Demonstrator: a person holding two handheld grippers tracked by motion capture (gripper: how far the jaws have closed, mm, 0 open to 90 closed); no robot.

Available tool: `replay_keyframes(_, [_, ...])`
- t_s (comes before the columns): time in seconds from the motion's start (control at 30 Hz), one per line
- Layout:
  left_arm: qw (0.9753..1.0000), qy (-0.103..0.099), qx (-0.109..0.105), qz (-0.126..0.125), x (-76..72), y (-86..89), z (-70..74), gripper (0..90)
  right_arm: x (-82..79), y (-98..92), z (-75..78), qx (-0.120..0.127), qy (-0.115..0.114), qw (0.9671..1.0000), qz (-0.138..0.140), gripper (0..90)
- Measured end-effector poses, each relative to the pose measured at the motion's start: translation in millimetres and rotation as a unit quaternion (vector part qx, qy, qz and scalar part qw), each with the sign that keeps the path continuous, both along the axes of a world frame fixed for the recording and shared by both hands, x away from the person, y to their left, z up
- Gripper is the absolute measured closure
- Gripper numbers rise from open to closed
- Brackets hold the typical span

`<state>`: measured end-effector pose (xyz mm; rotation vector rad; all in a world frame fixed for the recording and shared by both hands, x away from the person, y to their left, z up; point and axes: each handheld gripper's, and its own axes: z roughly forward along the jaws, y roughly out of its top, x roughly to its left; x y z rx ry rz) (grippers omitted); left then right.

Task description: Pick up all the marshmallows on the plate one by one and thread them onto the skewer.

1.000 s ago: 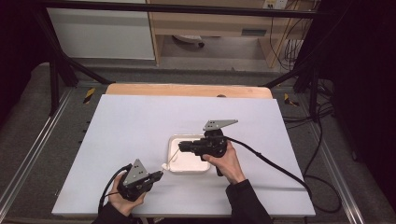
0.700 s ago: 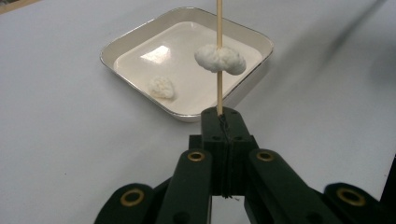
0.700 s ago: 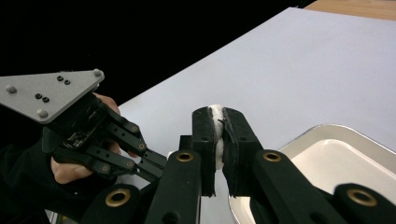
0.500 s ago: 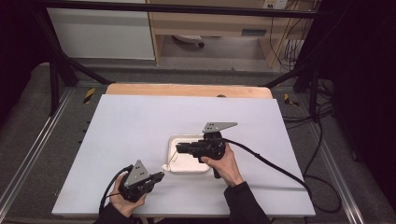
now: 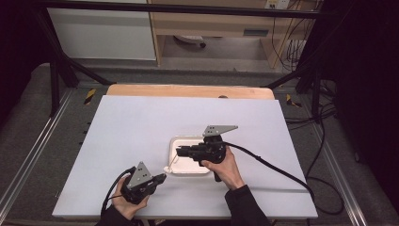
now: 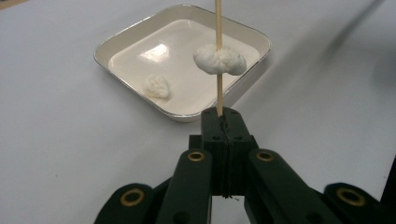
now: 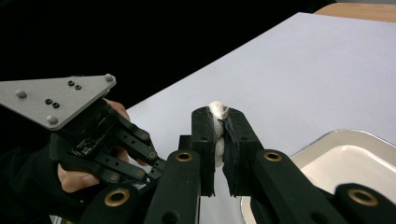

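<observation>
Right hand-held gripper (image 7: 219, 135) has shifted slightly left over the shallow white square dish (image 5: 175, 141), its jaws pinching a white doughy lump (image 7: 217, 111); threading looks next. Left hand-held gripper (image 6: 223, 122) clamps a thin wooden skewer (image 6: 218, 18) carrying one speared lump (image 6: 219, 59); another lump (image 6: 156, 86) lies in the dish.

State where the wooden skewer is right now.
In the left gripper view, the skewer stands clamped in the left claw, with one white lump threaded on it.
</observation>
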<state>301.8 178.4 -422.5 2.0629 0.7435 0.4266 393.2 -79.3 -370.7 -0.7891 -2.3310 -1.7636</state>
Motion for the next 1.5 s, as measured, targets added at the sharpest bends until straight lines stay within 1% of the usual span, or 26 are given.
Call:
replay_keyframes(0.03, [1.0, 0.0, 0.001, 0.0, 0.0, -0.1, 0.1, 89.4, 0.0, 0.1, -0.1, 0.002, 0.0, 1.0, 0.001, 84.2])
replay_keyframes(0.17, [1.0, 0.001, 0.002, 0.0, 0.1, 0.0, -0.1, 89.4, -0.7, 0.5, -1.1, -0.003, 0.0, 1.0, 0.001, 84.2])
replay_keyframes(0.47, [1.0, 0.0, 0.004, -0.001, 0.2, 0.4, 0.1, 89.4, -2.0, 2.4, -4.4, -0.002, 0.002, 1.0, 0.004, 84.1])
replay_keyframes(0.53, [1.0, -0.001, 0.003, 0.0, 0.2, 0.3, 0.7, 89.4, -2.2, 2.7, -4.8, -0.004, 0.004, 1.0, 0.005, 84.1])
replay_keyframes(0.57, [1.0, -0.004, -0.008, -0.002, 0.3, 0.7, 2.8, 89.4, -2.0, 2.9, -5.1, -0.005, 0.004, 1.0, 0.007, 84.0])
replay_keyframes(0.6, [0.9998, -0.01, -0.02, -0.002, 0.7, 0.5, 7.8, 89.4, -2.0, 4.9, -6.8, -0.016, 0.01, 0.9997, 0.017, 83.8])
replay_keyframes(0.63, [0.9997, -0.024, -0.006, 0.002, 0.6, -1.7, 11.5, 89.4, -3.4, 10.2, -12.5, -0.032, 0.019, 0.9988, 0.032, 83.6])
replay_keyframes(0.67, [0.9997, -0.022, -0.003, 0.002, 1.1, -2.1, 11.1, 89.4, -5.4, 14.4, -17.4, -0.027, 0.019, 0.9989, 0.034, 83.7])
replay_keyframes(0.7, [0.9998, -0.006, -0.019, 0.002, 2.1, 0.8, 7.8, 89.4, -5.4, 16.0, -19.6, -0.017, 0.016, 0.9991, 0.034, 83.7])
replay_keyframes(0.73, [0.9999, 0.0, -0.017, 0.0, 2.4, 2.0, 6.4, 89.4, -5.3, 17.4, -21.4, -0.017, 0.019, 0.999, 0.035, 83.6])
replay_keyframes(0.8, [0.9999, 0.003, -0.013, 0.003, 1.5, 3.2, 5.1, 89.3, -5.7, 18.8, -25.0, -0.025, 0.022, 0.9988, 0.036, 83.2])
replay_keyframes(0.87, [0.9998, 0.004, -0.018, 0.004, 2.4, 2.0, 4.8, 89.3, -6.4, 19.2, -25.7, -0.025, 0.024, 0.9989, 0.032, 82.9])
replay_keyframes(0.97, [0.9996, 0.002, -0.027, 0.008, 4.3, 0.1, 4.0, 89.1, -5.7, 17.8, -23.0, -0.027, 0.019, 0.9992, 0.02, 80.9])
replay_keyframes(1.07, [0.9995, 0.007, -0.027, 0.014, 6.0, 2.7, 1.8, 89.0, -6.0, 14.7, -18.5, -0.03, 0.009, 0.9995, 0.002, 71.0])
replay_keyframes(1.13, [0.9991, 0.015, -0.036, 0.018, 7.5, 7.1, 1.0, 89.0, -5.5, 10.1, -14.2, -0.033, -0.003, 0.9994, -0.012, 64.6])
replay_keyframes(1.23, [0.9984, 0.018, -0.046, 0.026, 8.4, 12.7, 1.8, 88.9, -4.6, 1.2, -10.3, -0.041, -0.018, 0.9983, -0.037, 50.0])
replay_keyframes(1.27, [0.9982, 0.021, -0.049, 0.028, 8.8, 14.4, 1.7, 88.9, -4.2, -2.0, -10.1, -0.046, -0.025, 0.9975, -0.047, 45.1])
replay_keyframes(1.33, [0.9978, 0.025, -0.052, 0.032, 9.7, 17.0, 1.0, 88.9, -3.0, -8.0, -11.1, -0.065, -0.04, 0.9947, -0.069, 34.3])
replay_keyframes(1.43, [0.9974, 0.029, -0.057, 0.035, 10.6, 19.9, 0.9, 88.8, -1.5, -15.6, -14.5, -0.089, -0.054, 0.9908, -0.086, 22.7])
replay_keyframes(1.5, [0.9973, 0.029, -0.058, 0.036, 11.0, 22.2, 1.3, 88.8, -0.3, -18.8, -17.6, -0.114, -0.061, 0.9873, -0.092, 15.4])
